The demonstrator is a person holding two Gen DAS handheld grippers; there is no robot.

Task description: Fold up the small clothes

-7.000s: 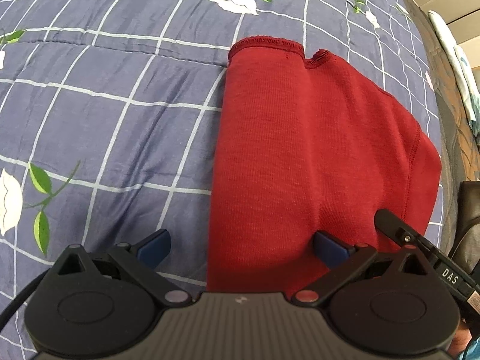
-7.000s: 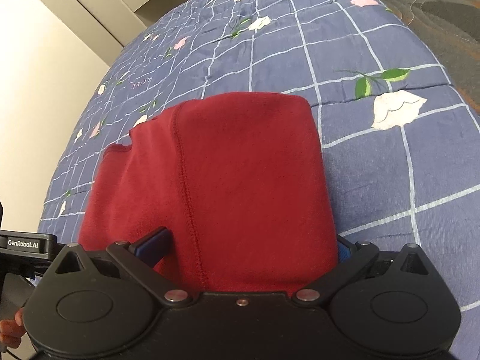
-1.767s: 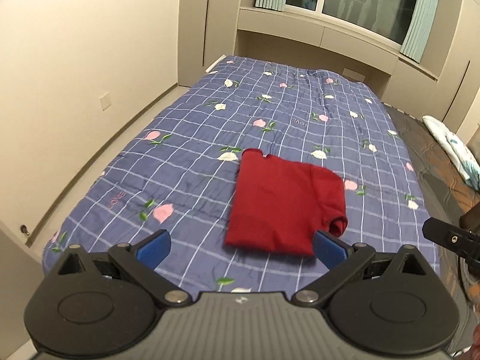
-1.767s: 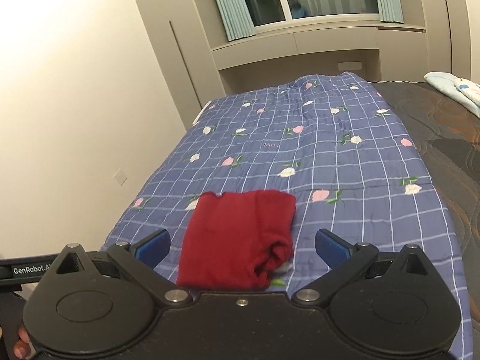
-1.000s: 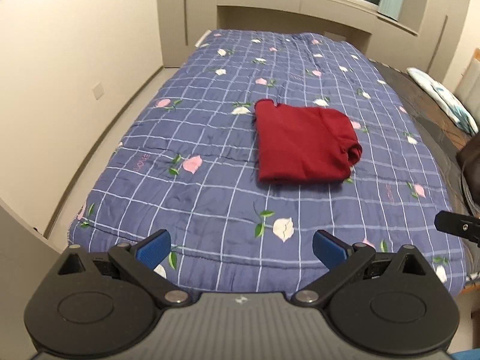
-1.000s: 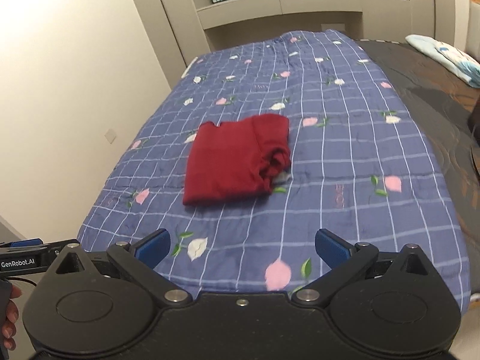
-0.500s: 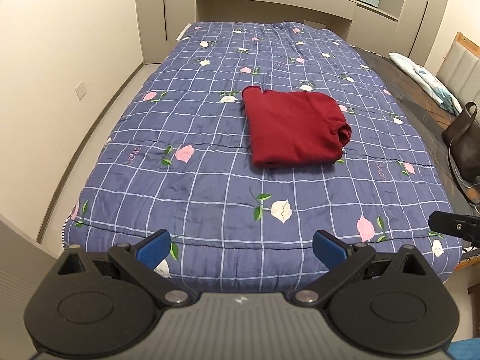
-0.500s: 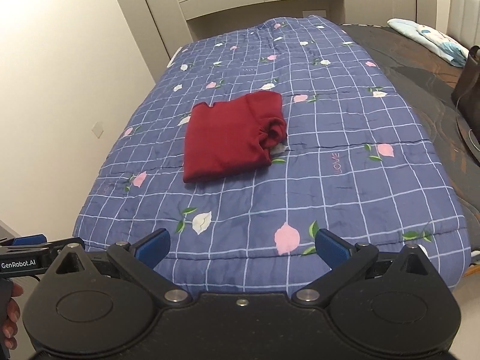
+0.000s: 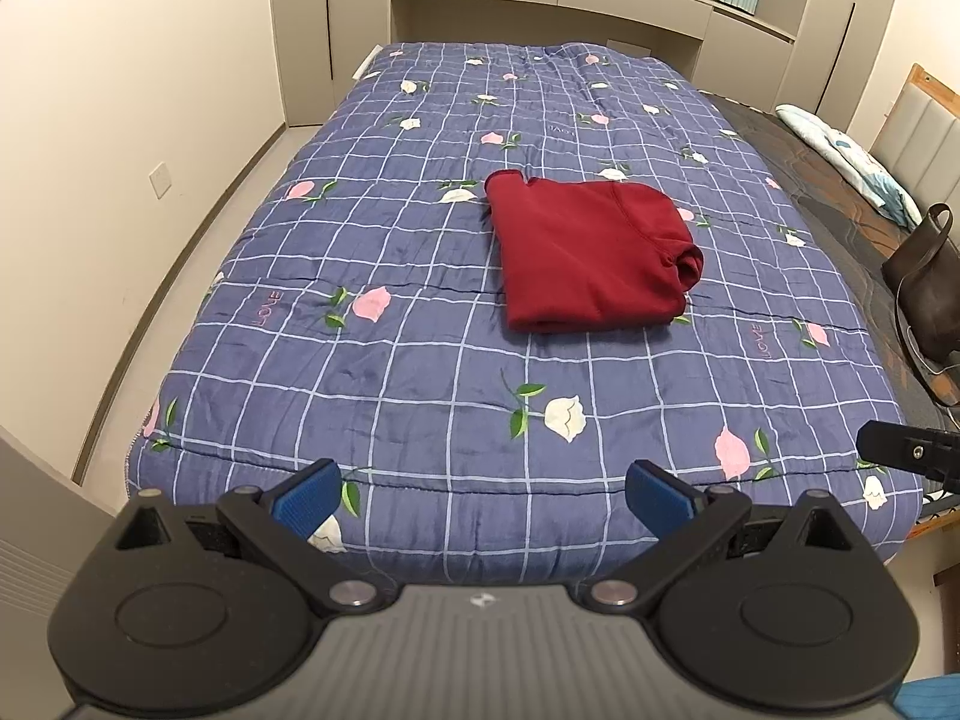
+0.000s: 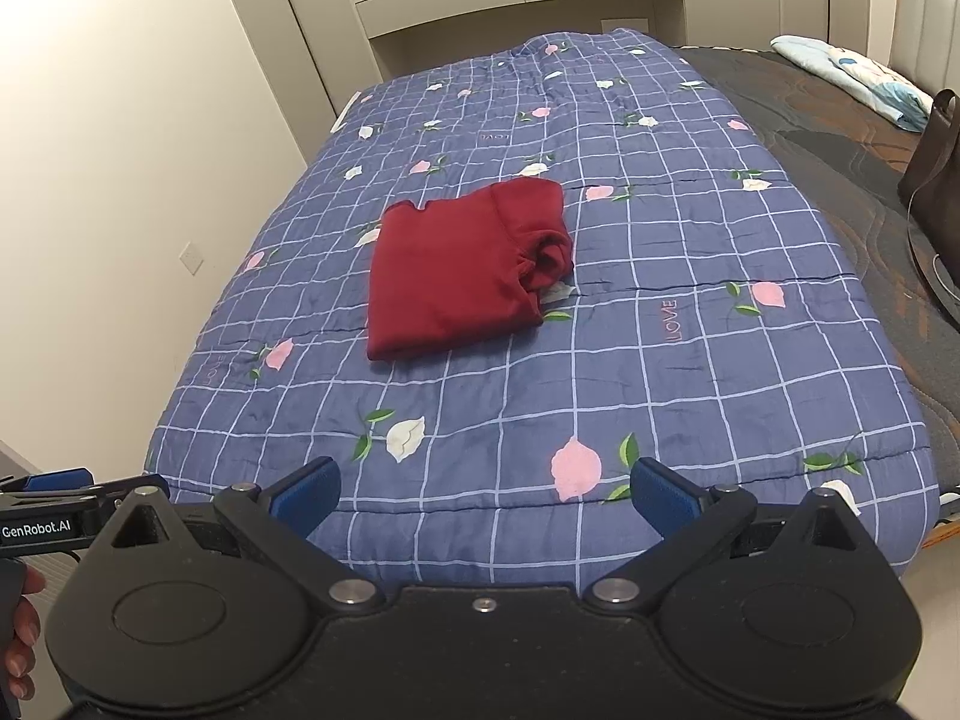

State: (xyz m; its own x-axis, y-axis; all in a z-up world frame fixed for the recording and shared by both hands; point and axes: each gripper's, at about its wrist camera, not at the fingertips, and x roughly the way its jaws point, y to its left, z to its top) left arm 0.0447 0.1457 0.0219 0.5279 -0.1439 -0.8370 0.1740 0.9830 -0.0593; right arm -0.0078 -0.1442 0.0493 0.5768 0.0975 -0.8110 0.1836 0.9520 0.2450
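**Both grippers backed off to the foot of the bed; garment left folded**

Change vs. 7 s ago: both grippers were then right at the red garment, with cloth between the right fingers. Over the last two seconds the views widen steadily. Now the left gripper and right gripper hang off the near edge of the bed, jaws spread wide, nothing between them.

Task item: red garment lies as a compact folded rectangle near the middle of the quilt, at about 12 o'clock from the left gripper and 11 o'clock from the right. One rolled, bunched end sits on its right side; a bit of white shows beneath it there.

Reading: fold looks finished for this piece, apart from that untidy end.

Surface: soft blue checked quilt with flower print, lightly creased. Room: cream walls, built-in cabinets below a window at 12 o'clock, a dark bag at 2 o'clock, and a pillow beyond it.
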